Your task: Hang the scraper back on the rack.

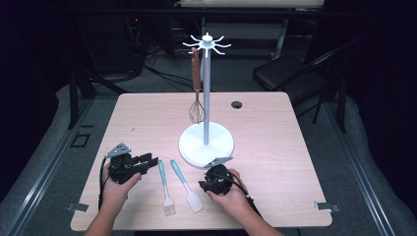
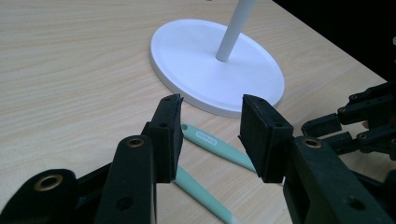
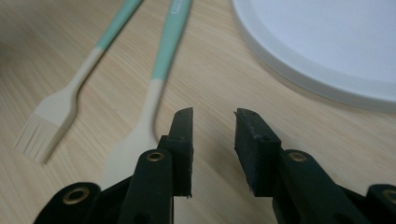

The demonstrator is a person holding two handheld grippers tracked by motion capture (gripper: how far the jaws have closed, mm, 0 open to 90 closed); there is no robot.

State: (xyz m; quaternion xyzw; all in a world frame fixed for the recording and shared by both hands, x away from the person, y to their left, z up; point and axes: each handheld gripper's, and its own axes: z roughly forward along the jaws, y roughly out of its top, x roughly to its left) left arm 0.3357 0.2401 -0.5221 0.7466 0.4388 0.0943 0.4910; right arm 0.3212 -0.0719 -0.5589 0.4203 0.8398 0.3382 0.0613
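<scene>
Below, two teal-handled utensils, a spatula and a brush, lie between the open, empty left gripper and right gripper, handles pointing toward the white stand; the spatula lies nearer the right.

Left gripper and right gripper low over the table, jaws of both apart, nothing between.

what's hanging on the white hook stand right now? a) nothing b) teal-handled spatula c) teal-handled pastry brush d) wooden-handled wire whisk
d: the wooden-handled wire whisk hangs from the white hook stand, while the teal-handled spatula and teal-handled pastry brush lie flat on the table.
</scene>
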